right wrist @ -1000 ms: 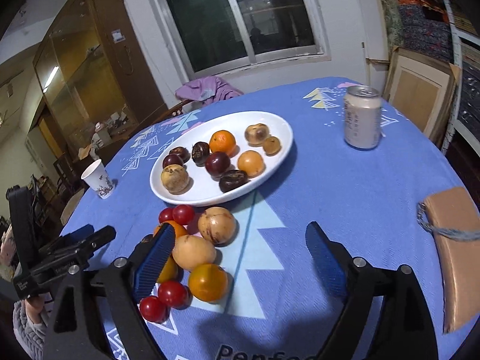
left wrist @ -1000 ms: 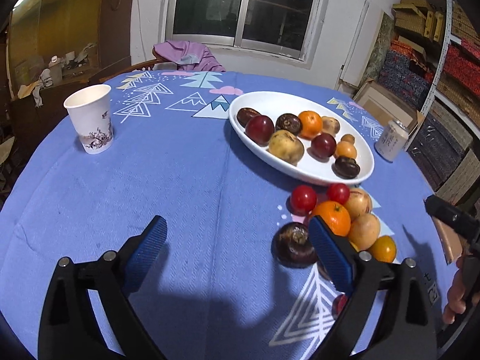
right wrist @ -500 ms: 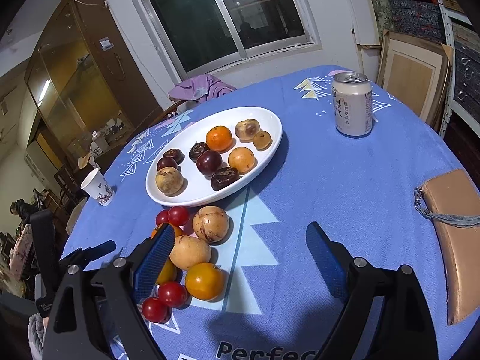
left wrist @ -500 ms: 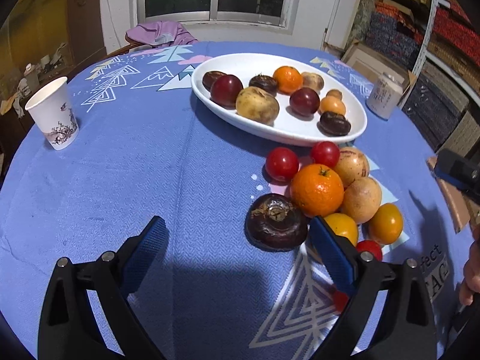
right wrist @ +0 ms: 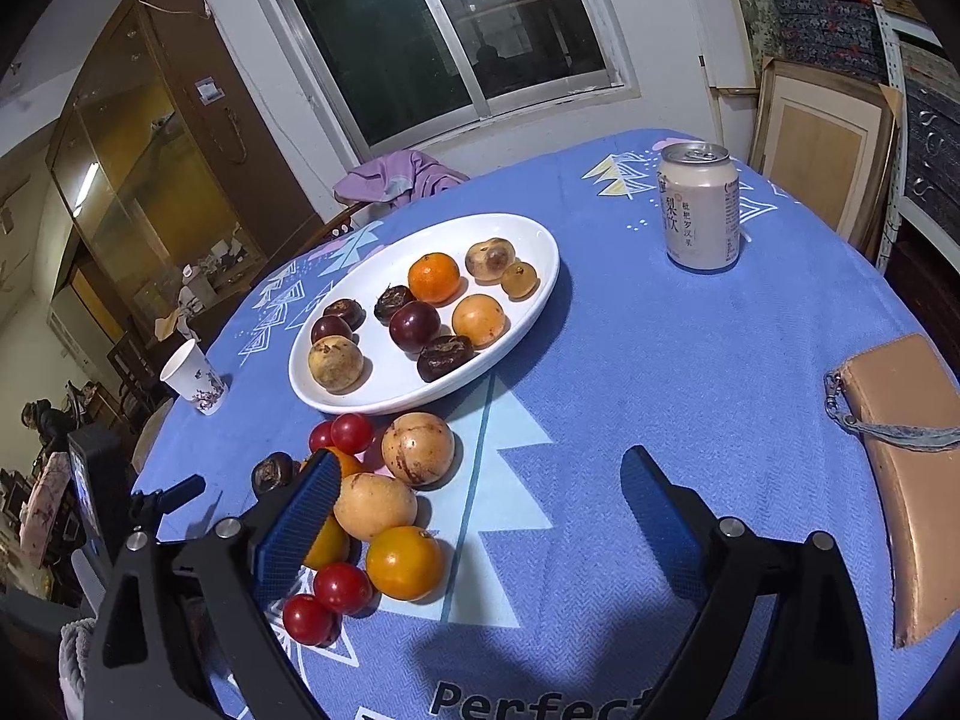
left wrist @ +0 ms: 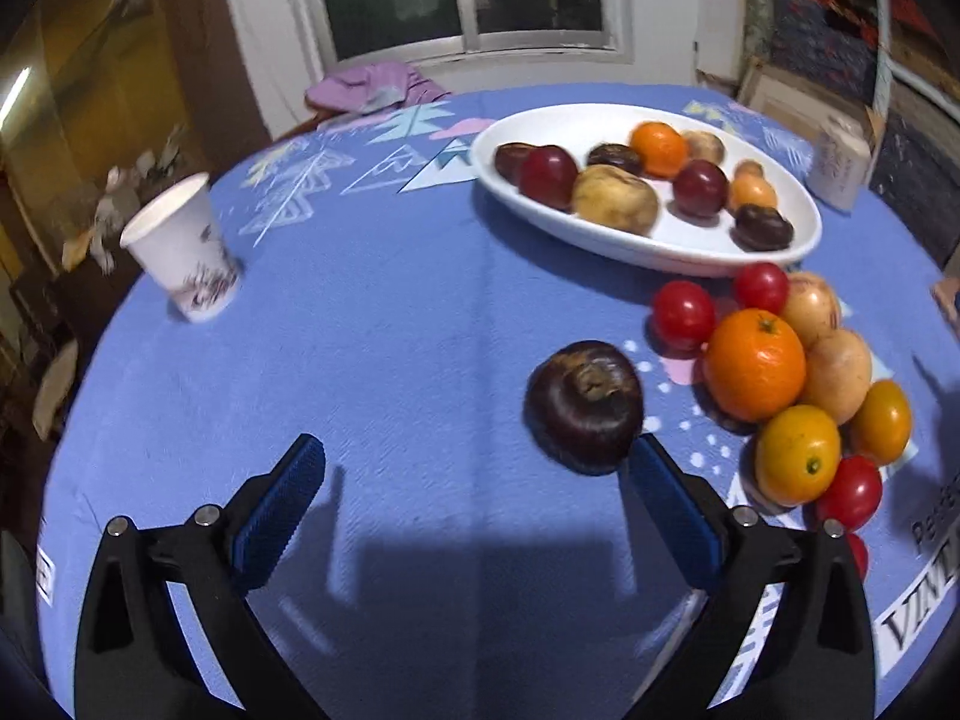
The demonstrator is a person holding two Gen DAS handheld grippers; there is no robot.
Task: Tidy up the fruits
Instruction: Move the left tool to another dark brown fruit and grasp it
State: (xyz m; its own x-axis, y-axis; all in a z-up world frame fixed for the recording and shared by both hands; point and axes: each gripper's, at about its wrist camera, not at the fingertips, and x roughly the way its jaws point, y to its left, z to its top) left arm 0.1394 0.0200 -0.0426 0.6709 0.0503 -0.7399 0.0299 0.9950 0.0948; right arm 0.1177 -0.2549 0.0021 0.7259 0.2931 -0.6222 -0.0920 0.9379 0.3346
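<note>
A white oval plate point(left wrist: 606, 243) point(right wrist: 540, 306) holds several fruits on the blue tablecloth. A loose pile lies in front of it: a dark brown fruit point(left wrist: 583, 406) point(right wrist: 272, 473), an orange point(left wrist: 754, 365), red tomatoes point(left wrist: 683, 313), tan fruits point(right wrist: 374, 505) and yellow-orange ones point(right wrist: 405, 561). My left gripper point(left wrist: 474, 504) is open and empty, its right finger just below the dark brown fruit. My right gripper point(right wrist: 474, 516) is open and empty over the cloth, right of the pile; its left finger overlaps the pile's edge.
A paper cup point(left wrist: 180, 249) point(right wrist: 193, 377) stands at the table's left. A drink can point(right wrist: 701, 213) point(left wrist: 837, 165) stands right of the plate. A tan pouch point(right wrist: 906, 468) lies at the right edge. A chair with purple cloth point(right wrist: 399, 177) is behind the table.
The left gripper has moved in lower toward the dark brown fruit, which now looms larger by its right finger. The right gripper shifted only slightly. Both stay open.
</note>
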